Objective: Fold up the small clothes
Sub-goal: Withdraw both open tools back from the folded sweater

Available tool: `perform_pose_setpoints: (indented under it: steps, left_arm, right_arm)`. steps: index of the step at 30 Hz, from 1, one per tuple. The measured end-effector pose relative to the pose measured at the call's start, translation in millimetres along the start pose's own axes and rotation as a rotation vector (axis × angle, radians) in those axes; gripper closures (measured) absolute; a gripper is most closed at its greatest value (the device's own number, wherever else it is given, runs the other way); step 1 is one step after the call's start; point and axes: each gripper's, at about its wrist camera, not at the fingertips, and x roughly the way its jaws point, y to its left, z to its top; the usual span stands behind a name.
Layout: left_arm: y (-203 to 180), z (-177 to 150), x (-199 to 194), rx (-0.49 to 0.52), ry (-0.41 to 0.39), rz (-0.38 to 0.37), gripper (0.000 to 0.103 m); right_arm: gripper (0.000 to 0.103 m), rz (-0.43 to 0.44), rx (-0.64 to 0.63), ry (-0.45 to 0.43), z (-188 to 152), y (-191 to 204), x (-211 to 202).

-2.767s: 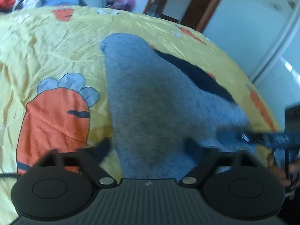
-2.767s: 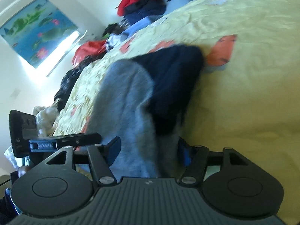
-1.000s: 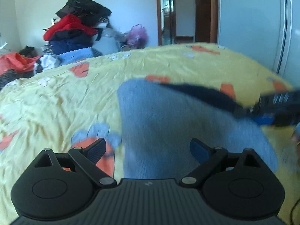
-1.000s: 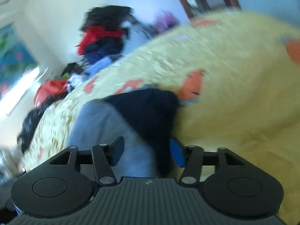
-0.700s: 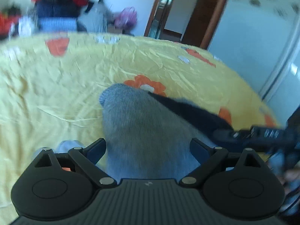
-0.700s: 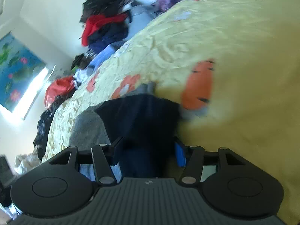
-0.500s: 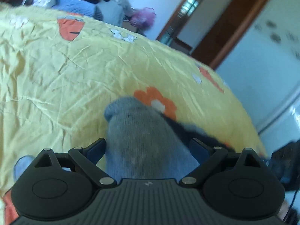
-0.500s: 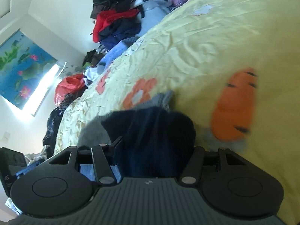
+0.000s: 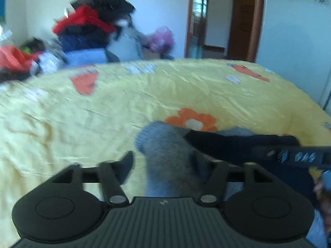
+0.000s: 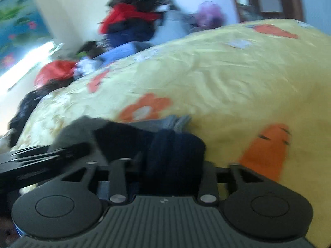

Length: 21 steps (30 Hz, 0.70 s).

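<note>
A grey sock (image 9: 167,157) lies on the yellow bedspread (image 9: 144,95), with a dark navy sock (image 9: 233,142) across its right side. My left gripper (image 9: 163,163) is open, its fingers either side of the grey sock. In the right wrist view the navy sock (image 10: 175,153) is bunched between the fingers of my right gripper (image 10: 171,163), whose jaws have narrowed onto it. The grey sock (image 10: 78,128) shows to its left. The frames are blurred.
A pile of clothes (image 9: 91,31) stands beyond the far edge of the bed, with a pink bag (image 9: 161,39) beside it. A doorway (image 9: 217,18) and a white wardrobe (image 9: 295,31) are at the right. The bedspread has orange flower and carrot prints.
Both grippers have moved forward along the socks toward their toe end. The right gripper's jaws have narrowed onto the navy sock, which is now bunched up. Both views have tilted up.
</note>
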Motion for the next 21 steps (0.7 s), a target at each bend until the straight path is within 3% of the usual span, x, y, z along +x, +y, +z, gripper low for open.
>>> perform_pose_setpoints:
  steps: [1, 3, 5, 8, 10, 12, 13, 16, 18, 21]
  left_arm:
    - [-2, -3, -11, 0.01, -0.02, 0.029, 0.022]
    - [-6, -14, -34, 0.031, -0.026, 0.055, 0.022]
    - [-8, -27, -45, 0.042, -0.013, 0.039, 0.022]
    - [-18, -47, -44, 0.113, 0.003, 0.088, 0.021]
    - [-18, -51, -47, 0.102, 0.008, 0.101, 0.021]
    - [-15, -49, -61, 0.052, 0.019, 0.081, 0.022]
    - [-16, -52, -70, 0.041, 0.015, 0.077, 0.021]
    - [-20, -64, -87, 0.029, 0.025, 0.102, 0.02]
    - [-21, -73, -94, 0.006, 0.043, 0.088, 0.019]
    - [-23, -84, -100, -0.019, 0.082, 0.077, 0.018]
  right_arm:
    - [0.053, -0.052, 0.001, -0.032, -1, 1, -11]
    - [0.051, -0.162, -0.038, -0.101, -9, 11, -43]
    - [0.05, -0.144, -0.128, -0.138, -24, 25, -71]
    - [0.043, -0.065, -0.242, -0.091, -49, 45, -88]
    - [0.038, -0.128, -0.298, -0.024, -61, 52, -78]
    - [0.035, -0.277, -0.295, 0.004, -66, 51, -70]
    - [0.031, -0.299, -0.258, -0.013, -67, 49, -77]
    - [0.014, -0.25, -0.126, -0.058, -77, 50, -106]
    - [0.001, -0.19, -0.117, -0.06, -93, 56, -117]
    - [0.001, -0.24, -0.148, -0.04, -108, 68, -122]
